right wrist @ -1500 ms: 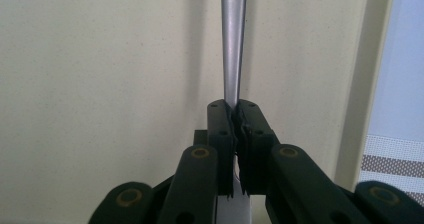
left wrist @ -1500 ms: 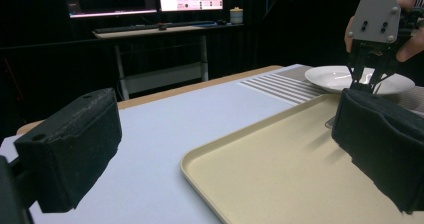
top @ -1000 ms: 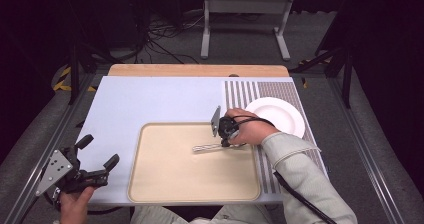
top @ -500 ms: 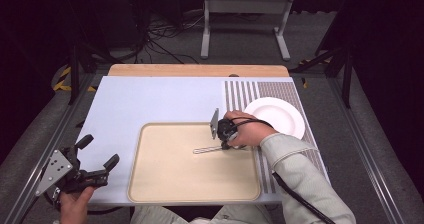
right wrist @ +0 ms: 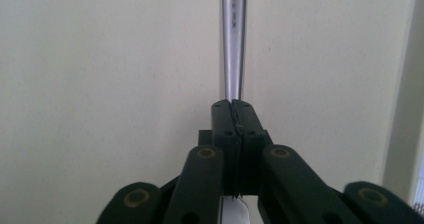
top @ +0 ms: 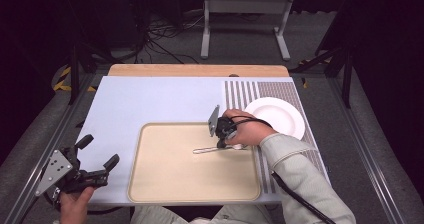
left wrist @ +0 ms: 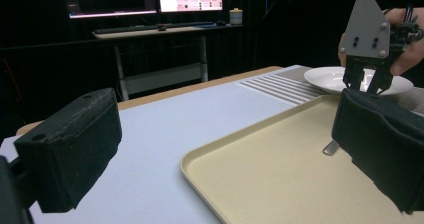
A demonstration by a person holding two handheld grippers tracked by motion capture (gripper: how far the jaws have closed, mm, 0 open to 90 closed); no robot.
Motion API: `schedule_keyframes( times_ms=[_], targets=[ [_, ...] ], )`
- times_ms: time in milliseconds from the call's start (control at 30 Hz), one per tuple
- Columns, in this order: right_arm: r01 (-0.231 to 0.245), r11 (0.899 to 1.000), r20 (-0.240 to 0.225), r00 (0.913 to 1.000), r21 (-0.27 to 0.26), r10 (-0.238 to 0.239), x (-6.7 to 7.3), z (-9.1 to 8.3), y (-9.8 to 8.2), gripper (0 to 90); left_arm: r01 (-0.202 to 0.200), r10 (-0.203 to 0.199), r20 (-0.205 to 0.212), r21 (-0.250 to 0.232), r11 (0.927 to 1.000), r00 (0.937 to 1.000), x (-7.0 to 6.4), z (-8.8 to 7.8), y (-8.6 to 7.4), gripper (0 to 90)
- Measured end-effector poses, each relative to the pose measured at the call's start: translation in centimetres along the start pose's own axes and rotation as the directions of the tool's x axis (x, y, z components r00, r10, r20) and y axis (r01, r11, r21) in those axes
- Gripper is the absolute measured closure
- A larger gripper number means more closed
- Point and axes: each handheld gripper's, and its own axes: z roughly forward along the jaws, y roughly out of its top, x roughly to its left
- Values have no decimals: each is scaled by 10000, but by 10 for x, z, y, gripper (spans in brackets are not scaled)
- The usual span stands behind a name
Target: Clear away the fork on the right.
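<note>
Hardly any change vs earlier frames: both hands parked, same spots; utensil handle lies at about the same angle on tray. Right gripper jaws went from nearly shut to fully pinched.

State now: right gripper clamped on the silver handle, pads pressed together around it, seen clearly in right gripper view; handle runs straight ahead over the cream tray surface. In high view, sits at tray's right-hand part, near the edge toward the striped mat, w/ white plate just beyond the hand. Left gripper idle at near-left table corner, fingers spread wide, nothing between them; looks across tray toward right gripper and plate.

Progress, judged: grasp done, lift not begun — handle looks flat on tray, though contact hard to confirm. Left to do: prob. raise it and carry somewhere, maybe plate; destination unclear.

Hidden / unclear: business end of utensil covered by right hand and gripper, so spoon vs fork can't tell. In left gripper view, only the handle tip peeks out beside the near jaw. Right gripper view cuts off handle's far end at top.
</note>
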Motion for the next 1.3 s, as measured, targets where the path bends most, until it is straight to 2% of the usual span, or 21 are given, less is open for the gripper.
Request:
schedule_keyframes(
  times_ms=[267, 433, 467, 1033, 1300],
  targets=[
    [29, 9952, 349, 9994, -977, 5, 2, -1, 15, 900, 36, -36, 7, -46, 10000, 10000, 0, 0, 0, 5],
    [-95, 9931, 445, 9989, -1172, 148, 0, 2, 19, 900, 27, -27, 2, -44, 10000, 10000, 0, 0, 0, 5],
    [-232, 9915, 492, 9983, -1282, 297, -1, 5, 22, 900, 26, -26, 3, -45, 10000, 10000, 0, 0, 0, 5],
    [-897, 9841, 481, 9940, -1532, 980, -6, 25, 29, 900, 36, -36, 24, -51, 10000, 10000, 0, -1, 0, 5],
    [-997, 9835, 549, 9925, -1506, 1091, -7, 30, 29, 900, 22, -22, 44, -68, 10000, 10000, 0, 0, 0, 5]
  ],
)
